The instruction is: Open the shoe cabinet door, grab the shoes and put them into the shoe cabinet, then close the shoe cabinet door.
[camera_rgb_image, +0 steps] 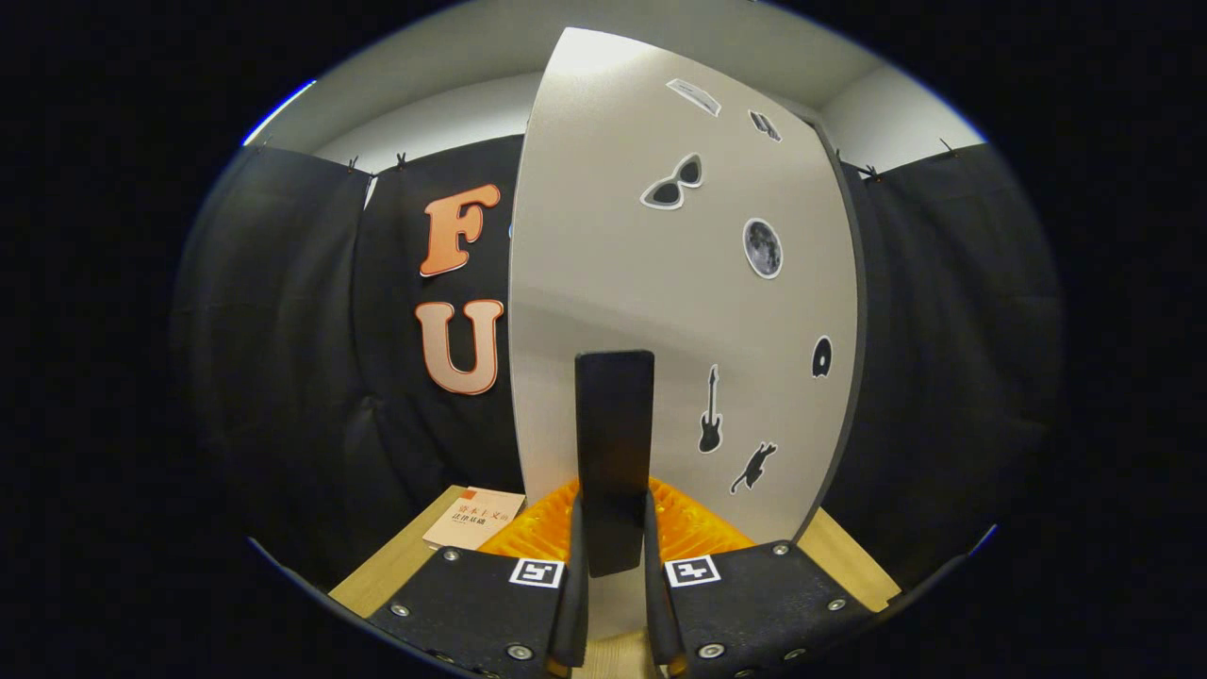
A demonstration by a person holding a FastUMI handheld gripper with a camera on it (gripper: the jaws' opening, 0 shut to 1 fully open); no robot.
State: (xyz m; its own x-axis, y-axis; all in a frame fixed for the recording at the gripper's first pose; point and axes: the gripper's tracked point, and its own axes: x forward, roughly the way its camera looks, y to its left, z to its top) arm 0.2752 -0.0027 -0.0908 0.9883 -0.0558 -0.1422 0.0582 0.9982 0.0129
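Grey panel, the cabinet door (660, 311), is seen looming straight ahead of the gripper (615, 604), with its near face dotted with small stickers: sunglasses, a moon, a guitar, a cat. Whether the door stands ajar or shut cannot be told; its dark edge is seen on the right. A dark upright handle (614, 453) is fixed low on the door, and it is clasped by the fingers (570, 585), one on each side of its lower end, so the gripper is judged closed around it. Behind the fingers an orange ribbed item (698, 528) is seen, what it is cannot be told. A wooden table (396, 571) is seen underneath, with a book (474, 517) lying on it to the left, near the door's lower corner. No shoes can be made out, so their place cannot be stated.

Slipping is judged the chief risk: the handle is held only at its lower end, and a pull off the hinge's arc could let it be dragged out of the fingers. The book could be swept by the door's lower corner if the door is swung that way.
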